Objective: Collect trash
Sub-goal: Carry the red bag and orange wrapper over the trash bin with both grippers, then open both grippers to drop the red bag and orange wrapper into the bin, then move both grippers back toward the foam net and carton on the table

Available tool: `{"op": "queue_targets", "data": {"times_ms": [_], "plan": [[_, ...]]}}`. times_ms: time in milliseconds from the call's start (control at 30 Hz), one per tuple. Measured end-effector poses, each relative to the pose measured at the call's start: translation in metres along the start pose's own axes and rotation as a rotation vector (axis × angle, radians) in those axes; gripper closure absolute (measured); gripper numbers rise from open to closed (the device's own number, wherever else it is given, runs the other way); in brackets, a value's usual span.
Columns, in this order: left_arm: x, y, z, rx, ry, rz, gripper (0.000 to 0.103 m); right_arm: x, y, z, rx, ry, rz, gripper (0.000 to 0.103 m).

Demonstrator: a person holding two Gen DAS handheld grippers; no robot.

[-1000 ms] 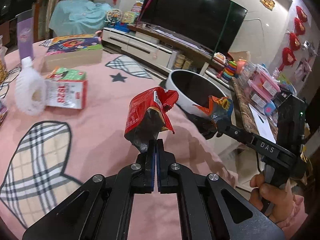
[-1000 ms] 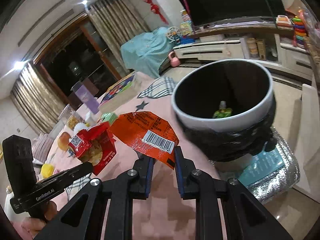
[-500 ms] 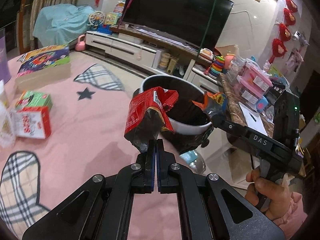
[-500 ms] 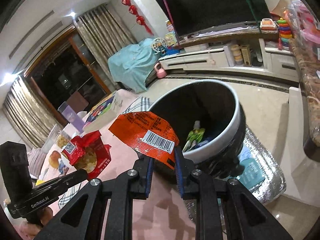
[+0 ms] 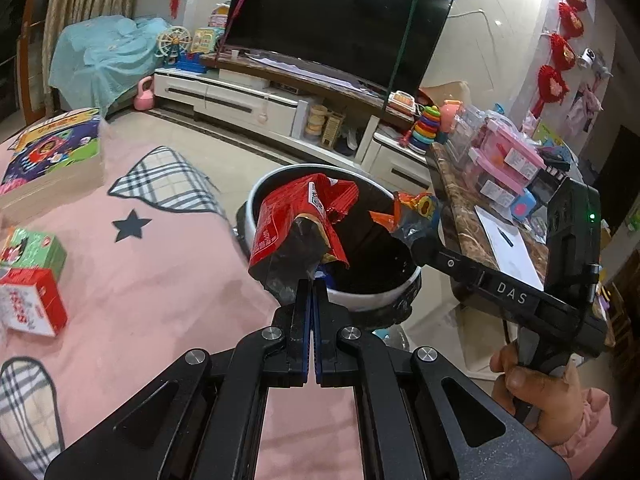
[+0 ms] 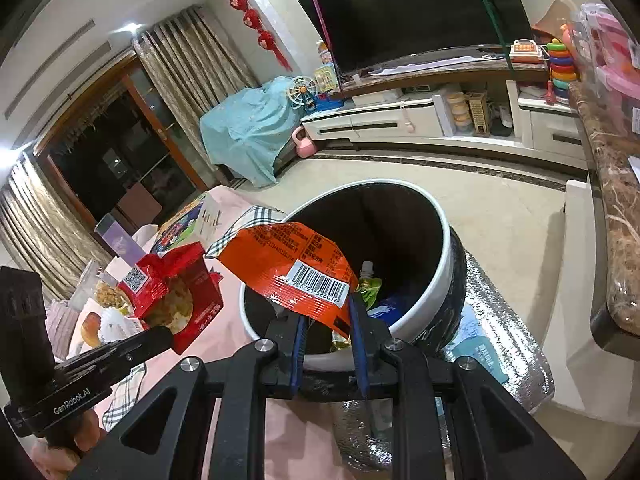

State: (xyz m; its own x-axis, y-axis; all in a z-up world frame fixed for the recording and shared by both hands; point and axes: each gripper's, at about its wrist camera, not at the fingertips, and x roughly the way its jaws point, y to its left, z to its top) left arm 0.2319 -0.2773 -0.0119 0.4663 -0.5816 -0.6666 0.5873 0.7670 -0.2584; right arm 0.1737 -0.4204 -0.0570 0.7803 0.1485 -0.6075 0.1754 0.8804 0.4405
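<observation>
My left gripper (image 5: 311,286) is shut on a crumpled red snack bag (image 5: 294,226), held over the near rim of a white trash bin (image 5: 376,300) lined in black. The same red snack bag (image 6: 172,292) shows at the left of the right wrist view, in front of the left gripper (image 6: 170,334). My right gripper (image 6: 328,308) is shut on an orange wrapper (image 6: 286,270) with a barcode, above the trash bin (image 6: 446,256), which holds a green pouch and other scraps. In the left wrist view the orange wrapper (image 5: 414,212) sticks out of the right gripper (image 5: 418,240) over the bin's right side.
A pink tablecloth (image 5: 152,280) with plaid patches covers the table beside the bin. On it lie red and green cartons (image 5: 28,276) and a picture-book box (image 5: 52,152). A marble counter (image 5: 472,224) with toys stands right of the bin. A TV (image 5: 340,24) sits behind.
Both grippers have moved with their wrappers from above the pink tablecloth to above the bin's opening. The bin now sits right under them and its contents show.
</observation>
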Motion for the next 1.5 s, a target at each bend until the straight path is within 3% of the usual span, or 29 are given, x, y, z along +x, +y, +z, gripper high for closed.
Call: {"op": "queue_targets", "data": {"times_ms": [900, 933, 1033, 1300, 1500], "plan": [[0.054, -0.006, 0.033, 0.01, 0.074, -0.01, 0.102, 0.021, -0.019, 0.024, 0.004, 0.043, -0.062, 0.078], [0.056, -0.005, 0.033, 0.009, 0.082, -0.01, 0.102, 0.021, -0.019, 0.024, 0.006, 0.045, -0.064, 0.075], [0.059, -0.005, 0.033, 0.009, 0.095, -0.009, 0.1, 0.024, -0.019, 0.026, 0.013, 0.055, -0.069, 0.052], [0.035, 0.008, 0.02, -0.033, 0.047, 0.002, 0.071, 0.017, -0.018, 0.024, 0.022, 0.039, -0.063, 0.047], [0.008, 0.027, -0.009, -0.072, 0.016, 0.091, 0.044, 0.007, -0.005, 0.015, 0.019, 0.013, -0.031, 0.025]]}}
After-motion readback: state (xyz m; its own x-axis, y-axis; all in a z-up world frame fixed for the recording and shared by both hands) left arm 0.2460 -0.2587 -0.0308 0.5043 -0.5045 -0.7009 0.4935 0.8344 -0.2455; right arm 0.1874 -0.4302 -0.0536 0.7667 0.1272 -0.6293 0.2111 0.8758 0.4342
